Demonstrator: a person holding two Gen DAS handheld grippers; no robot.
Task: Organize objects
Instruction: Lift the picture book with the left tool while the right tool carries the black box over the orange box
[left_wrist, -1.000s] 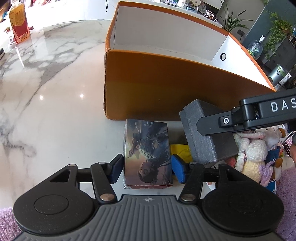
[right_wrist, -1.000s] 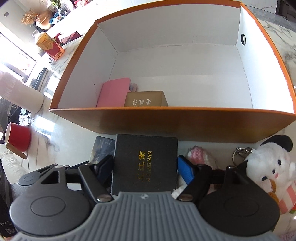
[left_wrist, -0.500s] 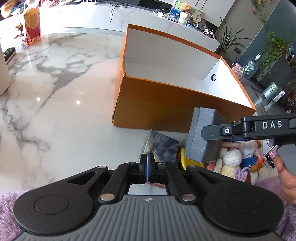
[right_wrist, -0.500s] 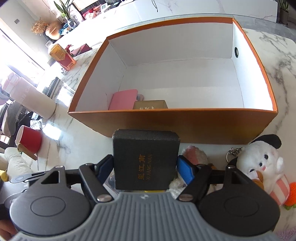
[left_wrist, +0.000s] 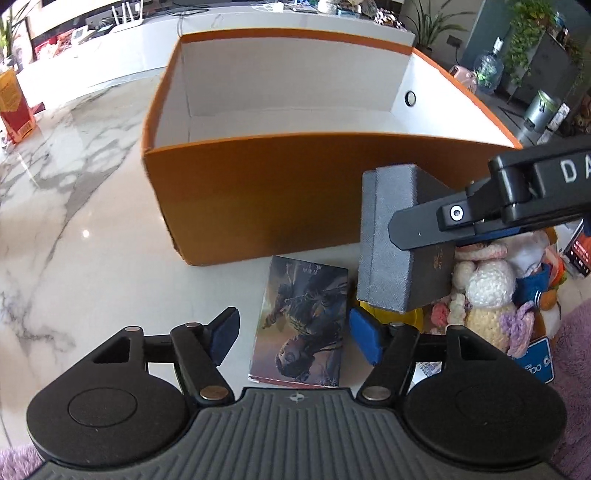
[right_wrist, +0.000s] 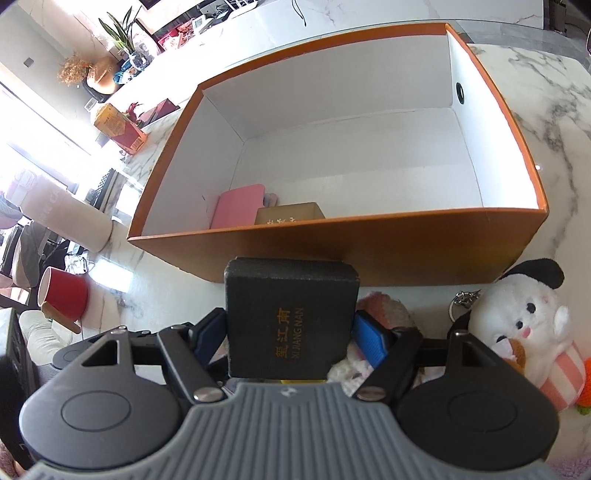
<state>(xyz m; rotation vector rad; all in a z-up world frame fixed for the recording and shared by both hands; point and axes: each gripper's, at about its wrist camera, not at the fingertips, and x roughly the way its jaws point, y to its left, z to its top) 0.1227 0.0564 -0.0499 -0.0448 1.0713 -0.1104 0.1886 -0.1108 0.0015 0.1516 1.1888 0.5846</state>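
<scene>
A large orange box (left_wrist: 258, 192) with white inner walls (right_wrist: 332, 240) stands open on the marble table. A flat box with a picture cover (left_wrist: 301, 325) lies on the table in front of it. It sits between the pads of my left gripper (left_wrist: 295, 334); the jaws are opening and a gap shows on both sides. My right gripper (right_wrist: 290, 334) is shut on a black box with gold lettering (right_wrist: 291, 295) and holds it off the table just before the orange wall. In the left wrist view that black box (left_wrist: 388, 240) hangs to the right. A pink item (right_wrist: 238, 210) and a tan box (right_wrist: 290, 216) lie inside.
Plush and crocheted toys (left_wrist: 487, 291) are piled at the right, among them a white plush with a black ear (right_wrist: 524, 325). A red cup (right_wrist: 62, 295), a white cylinder (right_wrist: 62, 218) and a red-orange carton (right_wrist: 118, 127) stand to the left. Marble shows at the left (left_wrist: 74, 221).
My left gripper's jaws went from astride the picture box to shut with nothing held, and now stand wide around it again. The right gripper has lifted the black box slightly.
</scene>
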